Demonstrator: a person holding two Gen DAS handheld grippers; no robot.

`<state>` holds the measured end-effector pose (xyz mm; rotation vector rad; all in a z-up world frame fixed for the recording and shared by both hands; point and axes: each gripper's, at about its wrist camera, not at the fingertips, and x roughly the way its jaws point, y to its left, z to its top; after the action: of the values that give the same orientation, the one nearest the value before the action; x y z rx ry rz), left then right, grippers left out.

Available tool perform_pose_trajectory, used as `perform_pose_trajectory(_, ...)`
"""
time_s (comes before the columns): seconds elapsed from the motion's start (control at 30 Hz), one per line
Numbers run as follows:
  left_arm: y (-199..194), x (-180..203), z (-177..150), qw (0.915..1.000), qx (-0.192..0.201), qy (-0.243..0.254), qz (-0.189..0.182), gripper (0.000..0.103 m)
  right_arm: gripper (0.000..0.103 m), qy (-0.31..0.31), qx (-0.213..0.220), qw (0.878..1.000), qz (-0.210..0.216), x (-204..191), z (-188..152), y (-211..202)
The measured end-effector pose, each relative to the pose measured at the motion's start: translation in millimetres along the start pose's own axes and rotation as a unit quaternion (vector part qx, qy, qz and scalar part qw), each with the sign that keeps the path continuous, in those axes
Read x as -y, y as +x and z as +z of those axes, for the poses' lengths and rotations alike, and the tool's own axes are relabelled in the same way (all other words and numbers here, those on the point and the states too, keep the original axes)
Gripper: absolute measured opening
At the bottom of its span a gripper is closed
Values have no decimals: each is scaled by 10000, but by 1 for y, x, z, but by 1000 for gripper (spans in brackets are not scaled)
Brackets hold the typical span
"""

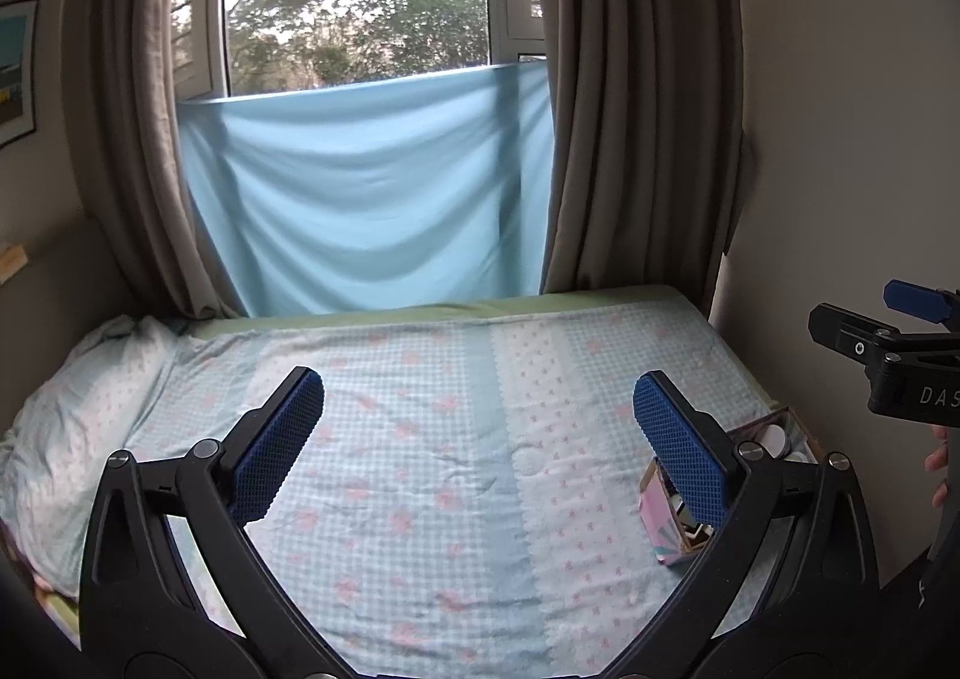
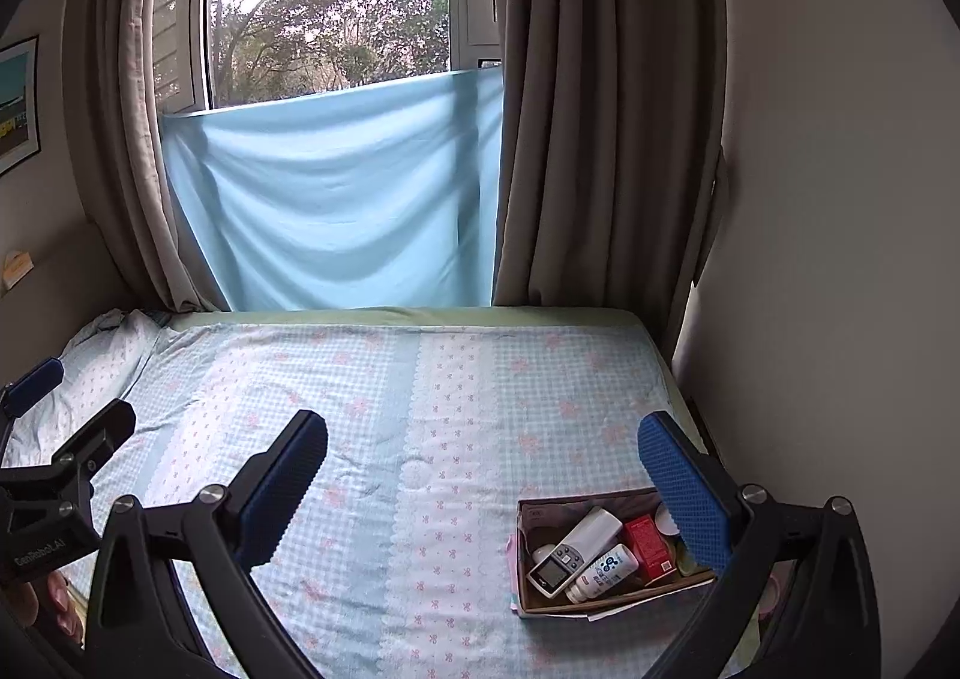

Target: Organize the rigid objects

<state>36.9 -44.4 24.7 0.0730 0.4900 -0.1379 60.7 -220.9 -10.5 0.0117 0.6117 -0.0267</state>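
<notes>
An open cardboard box point(image 2: 540, 601) sits on the bed at the right side, near the wall. It holds a white remote control point(image 2: 576, 550), a white tube with blue print point(image 2: 603, 574), a red carton point(image 2: 648, 550) and a white round thing point(image 2: 666, 520). The box also shows in the left wrist view point(image 1: 663, 523), partly behind my finger. My left gripper point(image 1: 478, 397) is open and empty above the bed's middle. My right gripper point(image 2: 482, 439) is open and empty above the bed, its right finger point(image 2: 684, 499) over the box. Each gripper shows at the edge of the other's view.
The bed point(image 2: 372, 439) has a blue checked sheet with pink flowers. A pillow point(image 1: 78, 409) lies at the left. A light blue cloth point(image 1: 372, 187) hangs over the window between brown curtains point(image 1: 636, 109). A white wall point(image 2: 840, 259) bounds the right side.
</notes>
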Motion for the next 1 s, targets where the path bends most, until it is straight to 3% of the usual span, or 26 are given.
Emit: perform_pose_trajectory(1.0,-5,3,2,9999,92,-132,44,103,103,-102,50,9999,-69,4,0,-4)
